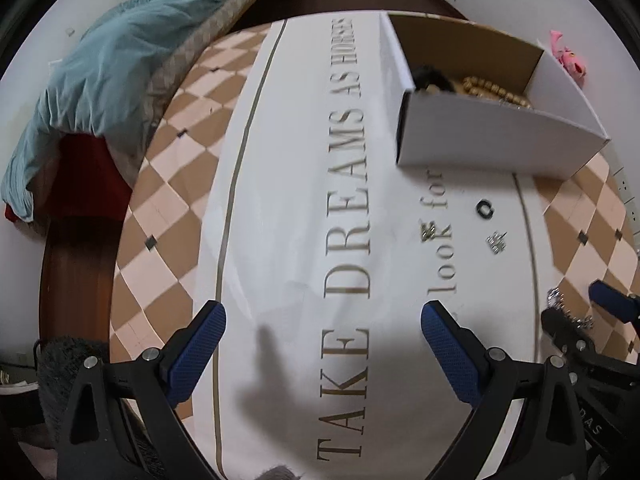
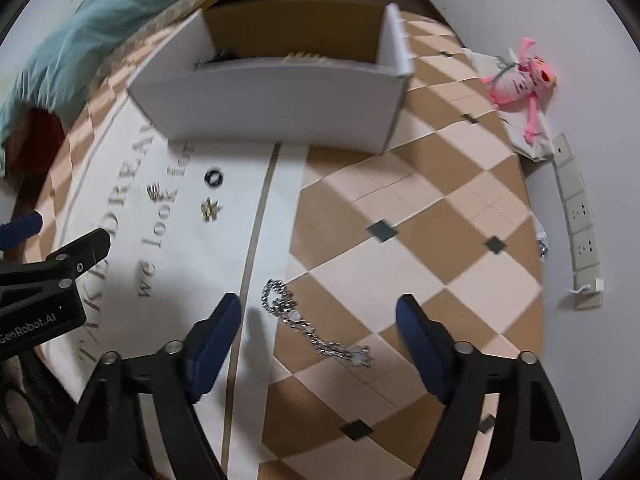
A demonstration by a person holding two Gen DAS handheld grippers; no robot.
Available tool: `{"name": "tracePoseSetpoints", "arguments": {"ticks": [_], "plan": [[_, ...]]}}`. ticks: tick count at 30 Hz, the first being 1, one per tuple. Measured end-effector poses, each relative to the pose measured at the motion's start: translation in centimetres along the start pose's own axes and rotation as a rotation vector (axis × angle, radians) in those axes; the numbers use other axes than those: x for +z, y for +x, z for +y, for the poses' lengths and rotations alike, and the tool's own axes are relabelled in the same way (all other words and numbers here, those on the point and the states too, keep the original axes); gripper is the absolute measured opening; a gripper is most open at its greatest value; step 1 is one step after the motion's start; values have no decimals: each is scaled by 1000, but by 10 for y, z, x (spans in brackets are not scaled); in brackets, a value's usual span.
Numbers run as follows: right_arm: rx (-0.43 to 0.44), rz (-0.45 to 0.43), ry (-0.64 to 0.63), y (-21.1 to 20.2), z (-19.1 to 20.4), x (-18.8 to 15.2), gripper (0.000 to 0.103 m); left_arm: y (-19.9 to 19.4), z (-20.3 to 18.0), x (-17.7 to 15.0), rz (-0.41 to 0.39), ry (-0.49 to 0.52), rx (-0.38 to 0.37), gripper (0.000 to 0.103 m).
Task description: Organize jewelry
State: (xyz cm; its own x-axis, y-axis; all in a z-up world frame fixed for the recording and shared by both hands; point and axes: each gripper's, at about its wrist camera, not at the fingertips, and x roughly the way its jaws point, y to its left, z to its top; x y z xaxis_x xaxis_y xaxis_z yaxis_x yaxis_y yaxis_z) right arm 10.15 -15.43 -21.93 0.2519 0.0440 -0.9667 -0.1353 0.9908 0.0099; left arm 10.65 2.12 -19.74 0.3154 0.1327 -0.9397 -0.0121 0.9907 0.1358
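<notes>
Directly between the wide-spread fingers of the right gripper, which grips nothing, a silver chain lies loose on the checkered cloth, nearer the left finger than the right. The left gripper is likewise spread wide and empty, poised over the white lettered band with no jewelry between its fingers.

Farther out on that band lie three small pieces, each apart from the others: a gold-and-silver cluster, a second small metal piece on the lettering, and a black ring nearest the box. Beyond them stands one white cardboard box, open on top, already containing wooden beads and something dark.

Bare cloth stretches to the right of the chain. A pink plush toy and a power strip sit along the far right wall; a teal blanket is heaped at far left.
</notes>
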Motion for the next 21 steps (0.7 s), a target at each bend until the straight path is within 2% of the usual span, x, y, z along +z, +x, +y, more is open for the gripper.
{"name": "tracePoseSetpoints", "arguments": {"ticks": [1, 4, 5, 11, 16, 21], "plan": [[-3, 11, -5, 3, 1, -1, 64, 1, 0, 0, 2, 1, 0, 100], [-5, -25, -20, 3, 5, -7, 41, 0, 1, 1, -2, -3, -9, 100], [-6, -35, -22, 2, 6, -9, 9, 0, 1, 1, -3, -5, -14, 100], [46, -50, 62, -3, -13, -3, 6, 2, -3, 10, -10, -8, -35, 100], [79, -109, 144, -27, -27, 23, 6, 8, -1, 24, -8, -47, -102, 99], [83, -126, 183, -30, -38, 41, 6, 12, -13, 33, -24, -22, -140, 99]]}}
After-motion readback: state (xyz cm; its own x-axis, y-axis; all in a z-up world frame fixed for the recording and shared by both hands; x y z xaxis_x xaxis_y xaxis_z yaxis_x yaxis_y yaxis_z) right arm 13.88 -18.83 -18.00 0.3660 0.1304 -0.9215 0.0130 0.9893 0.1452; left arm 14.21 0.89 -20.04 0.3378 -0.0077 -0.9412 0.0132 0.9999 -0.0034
